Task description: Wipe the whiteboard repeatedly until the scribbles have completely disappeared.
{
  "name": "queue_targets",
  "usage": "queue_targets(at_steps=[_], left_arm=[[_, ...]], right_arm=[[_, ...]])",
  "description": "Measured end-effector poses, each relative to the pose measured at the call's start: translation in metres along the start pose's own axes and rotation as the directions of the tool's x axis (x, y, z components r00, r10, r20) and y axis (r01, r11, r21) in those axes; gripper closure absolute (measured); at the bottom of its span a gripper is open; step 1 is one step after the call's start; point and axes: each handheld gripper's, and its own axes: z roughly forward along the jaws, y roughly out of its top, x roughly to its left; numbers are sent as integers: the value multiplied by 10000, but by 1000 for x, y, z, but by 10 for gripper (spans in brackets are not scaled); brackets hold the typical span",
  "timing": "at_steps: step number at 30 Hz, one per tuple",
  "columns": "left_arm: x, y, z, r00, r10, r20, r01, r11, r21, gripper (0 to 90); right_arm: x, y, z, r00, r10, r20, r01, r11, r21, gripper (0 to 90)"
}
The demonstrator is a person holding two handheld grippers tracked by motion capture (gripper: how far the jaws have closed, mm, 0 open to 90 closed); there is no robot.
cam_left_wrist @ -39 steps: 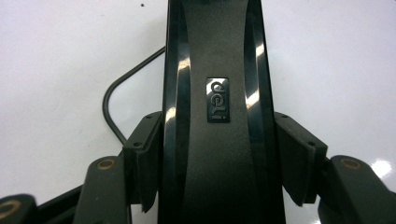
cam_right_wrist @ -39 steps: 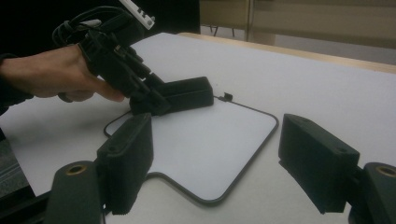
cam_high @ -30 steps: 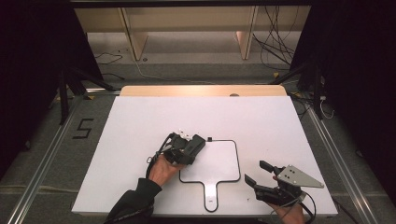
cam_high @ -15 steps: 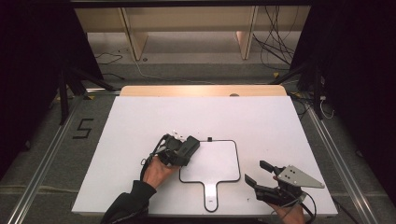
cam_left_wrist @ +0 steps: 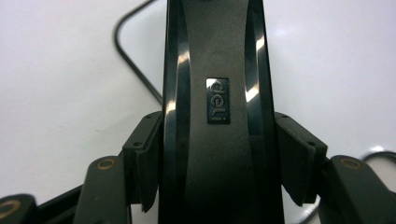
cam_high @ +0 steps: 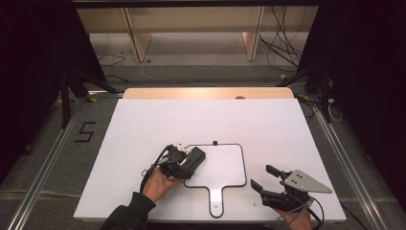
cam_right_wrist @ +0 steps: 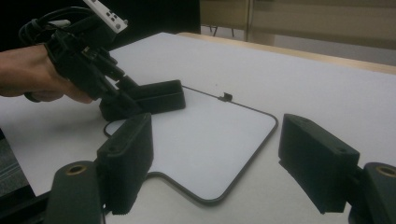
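Held thing: long black plastic block with a small "deli" badge [cam_left_wrist: 217, 100], pinched in the left tool [cam_high: 184, 162], lying over the left edge of the outline
Outline: thin black paddle-shaped line [cam_high: 242, 165] marked on the white surface [cam_high: 143, 124]
Right tool [cam_high: 266, 178]: jaws spread, nothing between them, near the front right edge
Room: grey floor, pale wooden shelving [cam_high: 191, 24], dark curtains
Change: left tool and block have slid toward the front-left; right tool has kept its place

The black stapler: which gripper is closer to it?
Left. The left gripper is shut on the black stapler; the right gripper hangs open, apart, off to its right.
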Motion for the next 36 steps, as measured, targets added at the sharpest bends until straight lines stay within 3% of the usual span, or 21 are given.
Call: queue_targets(at_steps=[5, 7, 14, 23, 28, 36], left_arm=[[-15, 0, 0, 9989, 441, 182, -442, 9990, 95, 401], [-15, 0, 0, 9987, 468, 175, -471, 9988, 129, 401], [0, 10, 7, 9999, 22, -120, -22, 10000, -15, 401], [15, 27, 17, 9971, -527, -551, 526, 9986, -30, 401], [18, 29, 19, 9962, -689, -537, 685, 9976, -102, 401], [11, 24, 13, 9989, -466, -111, 470, 9982, 361, 402]], right_arm=[[0, 0, 0, 10000, -18, -5, 18, 10000, -8, 272], [0, 0, 0, 10000, -21, -5, 21, 10000, -7, 272], [0, -1, 1, 10000, 22, 0, -22, 10000, 34, 272], [-1, -1, 1, 10000, 40, 1, -40, 10000, 16, 272], [-1, -1, 1, 10000, 49, 15, -49, 10000, 9, 272], [-1, -1, 1, 10000, 64, 25, -64, 10000, -9, 272]])
